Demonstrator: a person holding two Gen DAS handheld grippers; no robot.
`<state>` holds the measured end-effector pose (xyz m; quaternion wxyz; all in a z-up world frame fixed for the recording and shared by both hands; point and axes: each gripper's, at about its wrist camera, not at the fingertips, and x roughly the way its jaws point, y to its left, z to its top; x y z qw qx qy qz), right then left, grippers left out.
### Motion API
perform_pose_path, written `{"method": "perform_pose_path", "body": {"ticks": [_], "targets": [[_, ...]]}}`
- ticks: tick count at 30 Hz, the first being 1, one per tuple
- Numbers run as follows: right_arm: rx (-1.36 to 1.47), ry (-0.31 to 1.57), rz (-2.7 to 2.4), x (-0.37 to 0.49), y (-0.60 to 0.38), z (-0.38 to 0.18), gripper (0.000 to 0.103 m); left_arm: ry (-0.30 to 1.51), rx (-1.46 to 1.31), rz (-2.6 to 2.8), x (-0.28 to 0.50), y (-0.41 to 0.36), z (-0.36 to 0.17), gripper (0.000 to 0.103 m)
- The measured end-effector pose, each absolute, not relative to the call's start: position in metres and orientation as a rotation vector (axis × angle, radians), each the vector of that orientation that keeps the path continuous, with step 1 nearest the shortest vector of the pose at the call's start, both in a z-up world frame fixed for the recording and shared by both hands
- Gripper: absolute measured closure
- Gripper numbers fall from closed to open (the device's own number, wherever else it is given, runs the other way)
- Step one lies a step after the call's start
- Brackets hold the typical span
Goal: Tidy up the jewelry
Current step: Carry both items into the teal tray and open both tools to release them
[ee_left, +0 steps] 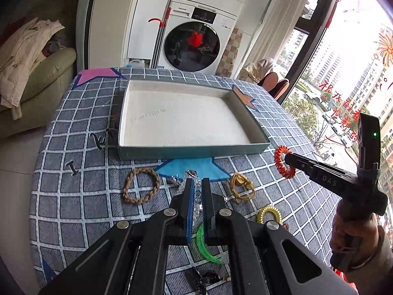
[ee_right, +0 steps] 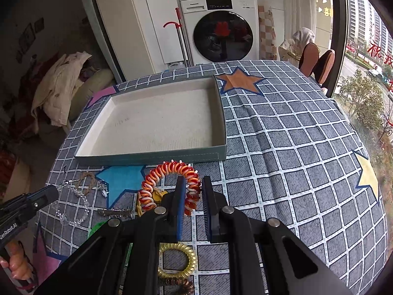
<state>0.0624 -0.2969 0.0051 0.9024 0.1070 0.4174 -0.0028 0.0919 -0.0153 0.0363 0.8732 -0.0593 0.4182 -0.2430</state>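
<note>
Right gripper (ee_right: 192,191) pinching red coil (ee_right: 169,184) — lifted near tray (ee_right: 152,158) front wall, left gripper (ee_left: 195,191) fingers narrowly apart around clear bead bracelet (ee_right: 71,206) on cloth (ee_right: 282,147), other pieces scattered beside.

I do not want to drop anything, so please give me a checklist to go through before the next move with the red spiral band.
1. Right tool shut on the red spiral band: ok.
2. Band lifted off the tablecloth, as the left wrist view shows: ok.
3. Tray open, nothing inside: ok.
4. Way from the band to the tray free of other pieces: ok.
5. Left tool firmly gripping the clear bead bracelet between its fingers: cannot tell.
6. Gold spiral band lies apart from the held band: ok.
</note>
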Motion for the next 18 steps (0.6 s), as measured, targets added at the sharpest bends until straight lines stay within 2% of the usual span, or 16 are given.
{"method": "perform_pose_path", "body": {"ticks": [7,18], "targets": [[0.221,0.841,0.035,0.092,-0.289,0.020,0.088,0.818,-0.108,-0.494,0.122,-0.021,0.055,0.077],[0.209,0.862,0.051,0.168,-0.280,0.020,0.088,0.816,-0.105,-0.485,0.206,-0.041,0.052,0.077]]}}
